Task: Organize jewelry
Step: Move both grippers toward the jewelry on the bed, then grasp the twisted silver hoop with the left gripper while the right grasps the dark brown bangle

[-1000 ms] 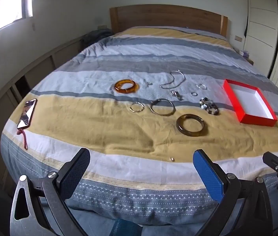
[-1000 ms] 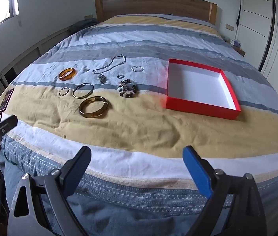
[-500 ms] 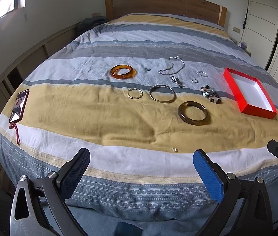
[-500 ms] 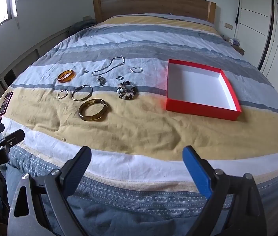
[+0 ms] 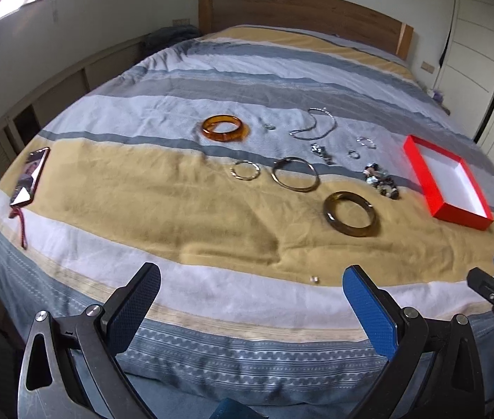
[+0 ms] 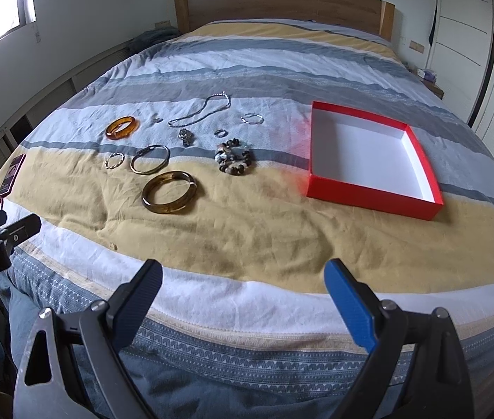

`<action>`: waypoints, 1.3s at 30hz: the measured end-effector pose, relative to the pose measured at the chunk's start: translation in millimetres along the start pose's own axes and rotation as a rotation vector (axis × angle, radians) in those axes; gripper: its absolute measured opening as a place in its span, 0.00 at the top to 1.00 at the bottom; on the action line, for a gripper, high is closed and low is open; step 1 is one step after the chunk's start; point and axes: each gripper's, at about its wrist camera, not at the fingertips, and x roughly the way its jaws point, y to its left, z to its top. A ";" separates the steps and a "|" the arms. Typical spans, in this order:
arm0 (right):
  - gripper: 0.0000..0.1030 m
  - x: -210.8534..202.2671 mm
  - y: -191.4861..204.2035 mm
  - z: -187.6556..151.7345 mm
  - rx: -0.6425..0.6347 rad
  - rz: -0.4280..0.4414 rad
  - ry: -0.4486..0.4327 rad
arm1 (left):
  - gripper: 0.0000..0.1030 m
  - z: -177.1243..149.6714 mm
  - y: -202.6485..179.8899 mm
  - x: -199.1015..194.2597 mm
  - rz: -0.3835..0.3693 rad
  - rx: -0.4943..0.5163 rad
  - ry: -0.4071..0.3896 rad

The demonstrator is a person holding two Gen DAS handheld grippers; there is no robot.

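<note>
My left claw (image 5: 250, 288) hangs over the foot edge of the bed (image 5: 177, 188), its two fingers spread wide with nothing between them. My right claw (image 6: 243, 284) is the same: fingers wide apart, empty, above the patterned hem of the cover.

The jewelry lies in a loose cluster across the middle of the bed, where the white and yellow stripes meet. Nearest me is the brown bangle (image 6: 169, 192), flat on the yellow stripe. Just beyond it lie a thin metal hoop (image 6: 150, 164) and, beside that on the left, a small twisted ring (image 6: 114, 160). Farther back on the white stripe sits the amber bangle (image 6: 122, 127), also flat. The chain (image 6: 200, 113) is the one long piece: it runs from near left to far right, curling at its far end. Near its closer end lies a small metal charm (image 6: 185, 137). To the right are a beaded bracelet (image 6: 233, 158), bunched in a heap, a small ring (image 6: 220, 133) and a thin silver ring (image 6: 252, 118).

The red box (image 6: 418, 206) stands open to the right of the cluster, well apart from it, its long axis running away from me toward the headboard (image 6: 281, 3), its white inside showing.

A phone (image 5: 29, 176) lies at the bed's left edge, lengthwise along it. A tiny metal bit (image 5: 314, 279) sits alone near the foot edge, just ahead of my left claw.
</note>
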 end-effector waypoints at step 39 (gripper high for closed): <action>0.26 92.1 27.6 52.5 -0.029 0.147 0.124 | 0.15 50.4 62.6 92.3 0.062 -0.087 0.161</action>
